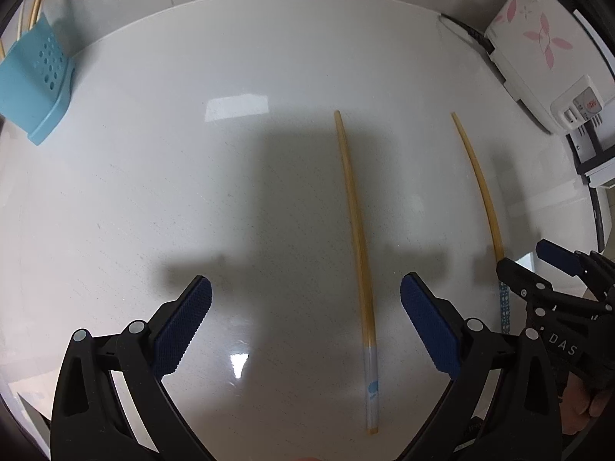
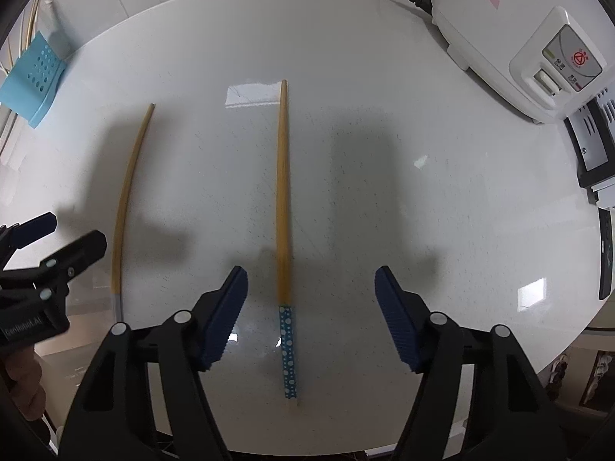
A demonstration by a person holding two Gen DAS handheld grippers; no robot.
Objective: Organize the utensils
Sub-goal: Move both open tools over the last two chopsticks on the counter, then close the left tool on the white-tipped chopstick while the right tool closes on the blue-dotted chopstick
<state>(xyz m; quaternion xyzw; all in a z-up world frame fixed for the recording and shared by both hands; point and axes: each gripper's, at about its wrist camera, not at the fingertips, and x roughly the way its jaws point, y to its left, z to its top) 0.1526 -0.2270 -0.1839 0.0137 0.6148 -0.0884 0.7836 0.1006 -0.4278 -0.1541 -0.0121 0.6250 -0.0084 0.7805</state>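
Two wooden chopsticks lie side by side on the white round table (image 1: pixel 269 57). The one with a white end (image 1: pixel 357 238) lies between the fingers of my left gripper (image 1: pixel 305 307), nearer the right pad, untouched. That gripper is open. The other chopstick, with a blue dotted end (image 2: pixel 283 192), lies between the pads of my right gripper (image 2: pixel 311 280), which stands open around it without contact. The right wrist view shows the white-ended chopstick (image 2: pixel 127 199) to the left, beside the left gripper (image 2: pixel 75 230). The left wrist view shows the right gripper (image 1: pixel 522 257) over the dotted chopstick (image 1: pixel 480 192).
A light blue perforated utensil holder (image 1: pixel 34 84) with several chopsticks stands at the table's far left edge (image 2: pixel 34 77). A white rice cooker with pink flowers (image 2: pixel 519 38) and its dark cord sit at the far right (image 1: pixel 538 46). A person's hand shows at the frame edges.
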